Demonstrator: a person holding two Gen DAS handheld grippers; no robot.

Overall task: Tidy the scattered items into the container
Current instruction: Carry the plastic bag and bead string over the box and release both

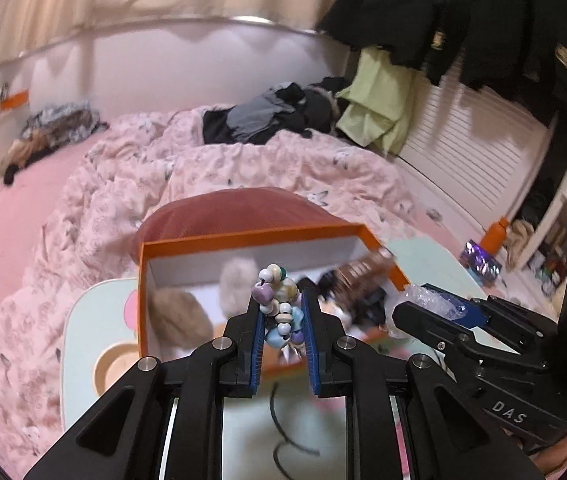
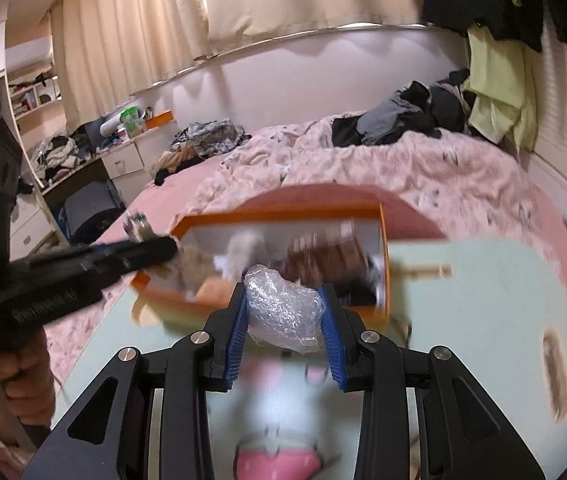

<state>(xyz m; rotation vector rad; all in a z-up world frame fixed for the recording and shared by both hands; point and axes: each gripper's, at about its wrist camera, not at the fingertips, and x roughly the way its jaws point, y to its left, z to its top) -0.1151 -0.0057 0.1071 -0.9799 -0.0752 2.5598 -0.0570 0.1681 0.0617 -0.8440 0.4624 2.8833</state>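
My left gripper (image 1: 281,300) is shut on a string of pastel beads (image 1: 279,304) and holds it above the near wall of the orange box (image 1: 243,238). The box has white inner walls and holds fluffy pompoms (image 1: 181,316), a brown item and dark things. My right gripper (image 2: 285,300) is shut on a wad of clear bubble wrap (image 2: 283,310), just before the orange box (image 2: 283,210) in its own view. The right gripper also shows in the left wrist view (image 1: 427,308), to the right of the box.
The box stands on a pale green low table (image 2: 463,300) with a cartoon print, set on a bed with a pink quilt (image 1: 243,168). Clothes lie piled at the bed's far end (image 1: 267,116). A purple packet (image 1: 481,262) lies to the right.
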